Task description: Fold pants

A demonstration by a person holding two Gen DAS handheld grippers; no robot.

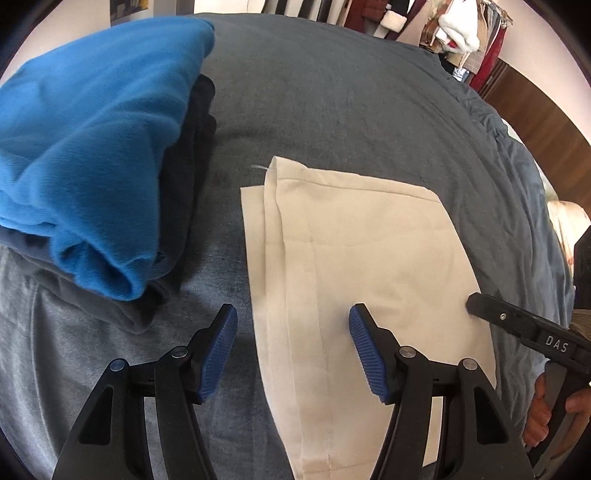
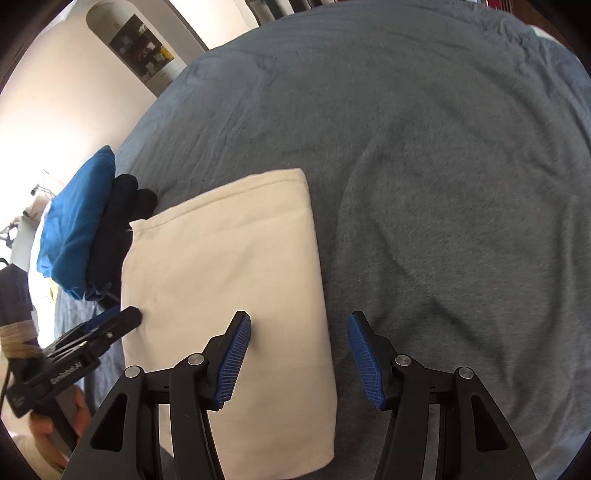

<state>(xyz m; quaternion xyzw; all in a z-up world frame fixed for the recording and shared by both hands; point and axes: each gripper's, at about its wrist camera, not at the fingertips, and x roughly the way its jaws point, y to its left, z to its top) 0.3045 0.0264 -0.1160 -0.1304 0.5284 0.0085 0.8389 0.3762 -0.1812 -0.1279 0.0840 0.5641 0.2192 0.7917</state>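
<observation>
Cream pants [image 1: 354, 266] lie folded into a flat rectangle on the grey-blue bed cover [image 1: 332, 96]. My left gripper [image 1: 293, 325] hovers open over their left edge, nothing between its blue pads. In the right wrist view the same pants [image 2: 229, 273] fill the lower middle, and my right gripper [image 2: 299, 332] stands open above their right edge, empty. The right gripper's black finger [image 1: 480, 306] shows at the pants' right edge in the left wrist view. The left gripper's finger [image 2: 122, 321] shows at their left edge in the right wrist view.
A stack of folded clothes, bright blue [image 1: 85, 155] on top of dark items [image 1: 199, 122], sits just left of the pants. Wide bare bed cover [image 2: 461, 184] stretches to the right. Hanging clothes [image 1: 454, 33] line the far wall. A hand [image 1: 543, 413] grips the right tool.
</observation>
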